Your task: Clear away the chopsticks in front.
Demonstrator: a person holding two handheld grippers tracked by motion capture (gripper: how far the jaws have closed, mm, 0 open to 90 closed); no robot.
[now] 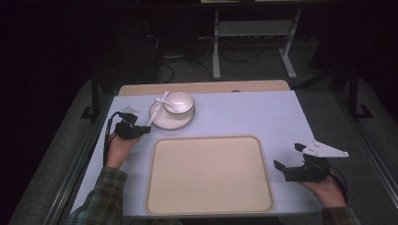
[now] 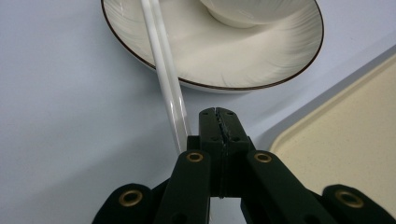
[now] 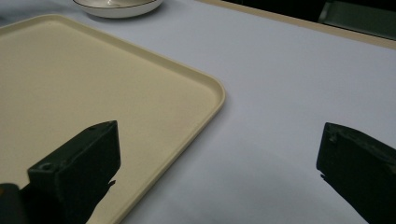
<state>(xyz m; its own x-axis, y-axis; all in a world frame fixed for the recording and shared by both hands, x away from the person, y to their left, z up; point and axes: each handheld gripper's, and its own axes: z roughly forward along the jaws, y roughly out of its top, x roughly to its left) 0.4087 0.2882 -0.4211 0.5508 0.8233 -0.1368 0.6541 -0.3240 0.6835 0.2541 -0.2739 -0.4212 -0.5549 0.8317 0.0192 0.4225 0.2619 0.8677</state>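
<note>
Table [image 1: 263,112] — closed left gripper [image 2: 219,122] beside chopsticks [image 2: 166,74]

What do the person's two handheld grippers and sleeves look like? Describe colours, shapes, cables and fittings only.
Both grippers are black, each with two blocky jaws. The left gripper has flat linkage arms pinned by brass-coloured rivets, and a black cable loops from it. The right gripper carries a pale grey three-cornered plate on top. The person wears green plaid sleeves.

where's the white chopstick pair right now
In the high view, the chopsticks lean on the left rim of the plate by the bowl, their near ends beside the shut left claw.
</note>
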